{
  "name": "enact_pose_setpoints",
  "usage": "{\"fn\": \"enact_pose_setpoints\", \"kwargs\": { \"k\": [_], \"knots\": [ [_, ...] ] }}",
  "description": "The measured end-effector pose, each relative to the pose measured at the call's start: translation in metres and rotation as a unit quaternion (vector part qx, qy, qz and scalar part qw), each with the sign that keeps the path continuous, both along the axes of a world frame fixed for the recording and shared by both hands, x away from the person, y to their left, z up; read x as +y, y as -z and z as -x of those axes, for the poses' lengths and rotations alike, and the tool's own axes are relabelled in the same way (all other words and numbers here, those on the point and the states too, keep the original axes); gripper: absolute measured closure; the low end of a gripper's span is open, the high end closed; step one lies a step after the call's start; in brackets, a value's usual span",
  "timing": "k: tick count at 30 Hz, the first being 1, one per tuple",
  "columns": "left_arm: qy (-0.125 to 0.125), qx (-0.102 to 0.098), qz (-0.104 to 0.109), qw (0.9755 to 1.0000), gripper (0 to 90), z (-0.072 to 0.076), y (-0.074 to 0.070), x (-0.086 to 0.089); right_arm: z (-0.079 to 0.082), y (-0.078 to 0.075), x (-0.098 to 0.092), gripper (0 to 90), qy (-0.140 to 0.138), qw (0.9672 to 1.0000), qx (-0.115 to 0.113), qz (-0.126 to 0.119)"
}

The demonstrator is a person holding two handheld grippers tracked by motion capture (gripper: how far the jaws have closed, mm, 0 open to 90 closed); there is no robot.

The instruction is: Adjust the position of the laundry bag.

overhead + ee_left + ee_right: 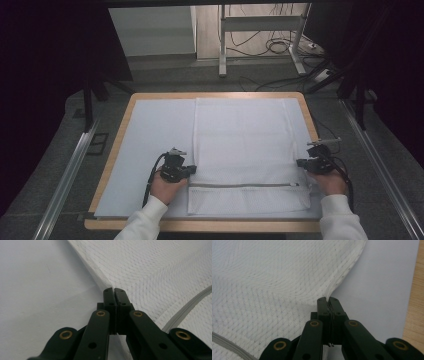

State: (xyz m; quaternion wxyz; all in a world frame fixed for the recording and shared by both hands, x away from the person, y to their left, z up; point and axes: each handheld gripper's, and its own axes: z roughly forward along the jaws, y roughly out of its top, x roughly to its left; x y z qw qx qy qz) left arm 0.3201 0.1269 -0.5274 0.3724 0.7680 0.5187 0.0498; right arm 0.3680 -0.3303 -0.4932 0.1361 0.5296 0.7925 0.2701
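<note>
We saw a white mesh bag (245,150) lying flat on a pale sheet (150,145) that covered the wooden bench (116,145). In the high view the bag sat in the middle and lower middle of the frame. A grey zip (243,185) ran across it near the bottom of the frame.

We held a gripper in each hand, and white sleeves (145,220) came in from the bottom edge. The left gripper (191,169) was at the lower left of the bag, right at its left edge, just above the zip. The right gripper (300,163) was at the lower right of the bag, at its right edge, also just above the zip.

In the left gripper view the two black jaws were pressed together in the middle of the frame. They pinched the folded edge of the mesh bag (160,272), which spread over the upper right of that frame. The zip (190,305) curved down the right side, and the pale sheet (42,290) was on the left.

In the right gripper view the jaws were also pressed together, with the stitched edge of the mesh bag (267,282) caught between their tips. The bag covered the left of that frame. The pale sheet (384,290) lay on the right, and a strip of the wooden bench (415,302) ran down the far right edge. A bit of the zip (227,343) was at the lower left.
</note>
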Motion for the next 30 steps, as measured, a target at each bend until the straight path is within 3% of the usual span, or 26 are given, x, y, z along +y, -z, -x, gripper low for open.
{"fn": "enact_pose_setpoints", "kwargs": {
  "k": [30],
  "knots": [
    [-0.011,0.001,0.004,0.9999,89.6,0.003,-0.001,0.014,0.001,0.000,0.010,87.9,-0.017,0.9998,-0.003,-0.005]
  ]
}}
